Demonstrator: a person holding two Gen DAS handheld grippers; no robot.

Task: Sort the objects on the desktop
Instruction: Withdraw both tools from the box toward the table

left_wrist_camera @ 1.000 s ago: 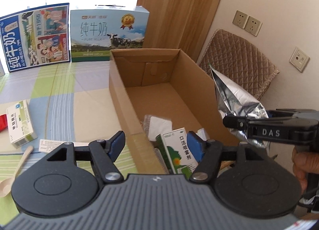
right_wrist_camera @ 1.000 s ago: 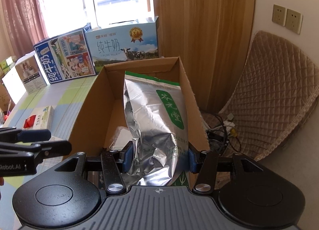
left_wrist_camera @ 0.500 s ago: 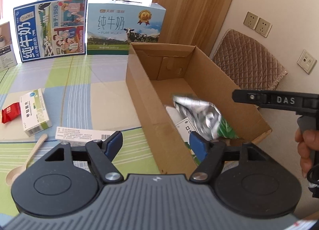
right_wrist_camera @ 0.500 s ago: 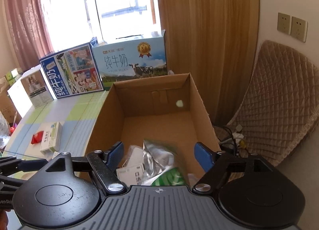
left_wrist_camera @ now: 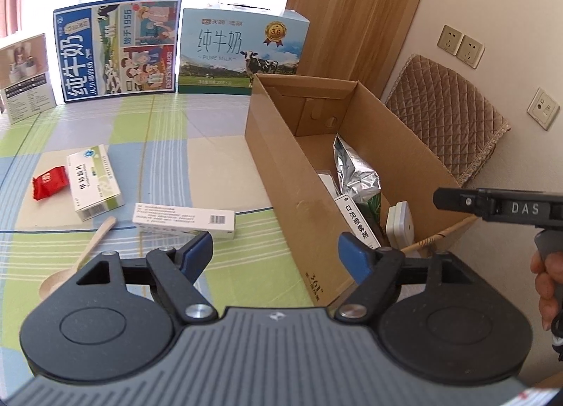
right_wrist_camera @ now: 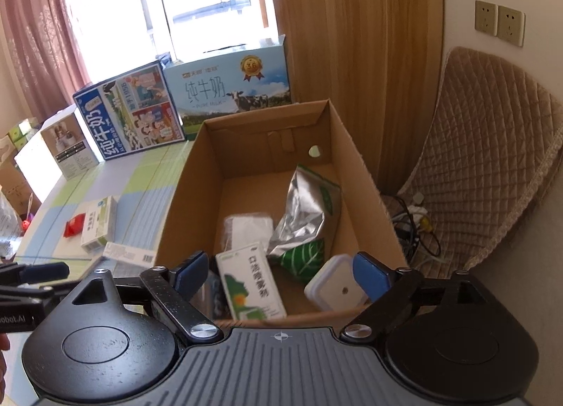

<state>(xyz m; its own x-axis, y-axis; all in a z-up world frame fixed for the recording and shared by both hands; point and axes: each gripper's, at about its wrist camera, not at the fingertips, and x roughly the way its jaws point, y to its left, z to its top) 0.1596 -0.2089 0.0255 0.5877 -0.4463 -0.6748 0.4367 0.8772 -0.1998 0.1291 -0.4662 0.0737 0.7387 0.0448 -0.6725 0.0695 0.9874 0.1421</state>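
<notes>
An open cardboard box (left_wrist_camera: 281,166) (right_wrist_camera: 183,194) stands at the table's right edge. Inside lie a silver foil bag (left_wrist_camera: 355,173) (right_wrist_camera: 302,216), a green-and-white medicine carton (right_wrist_camera: 251,282) (left_wrist_camera: 359,223), a white square container (right_wrist_camera: 334,286) and a clear packet (right_wrist_camera: 248,226). My right gripper (right_wrist_camera: 279,270) is open and empty above the box's near end. My left gripper (left_wrist_camera: 276,253) is open and empty over the table beside the box. On the table lie a long white box (left_wrist_camera: 184,217), a green-white medicine box (left_wrist_camera: 95,182), a red packet (left_wrist_camera: 49,182) and a wooden spoon (left_wrist_camera: 75,261).
Two milk cartons (left_wrist_camera: 119,50) (left_wrist_camera: 242,52) and a small white box (left_wrist_camera: 26,76) stand along the table's far edge. A quilted chair (right_wrist_camera: 485,159) and cables (right_wrist_camera: 415,226) are right of the box. A wooden stick (left_wrist_camera: 436,235) leans at the box's near corner.
My right gripper let go of the foil bag, which dropped into the box, and the gripper opened and rose. My left gripper pulled back and left, showing more of the table.
</notes>
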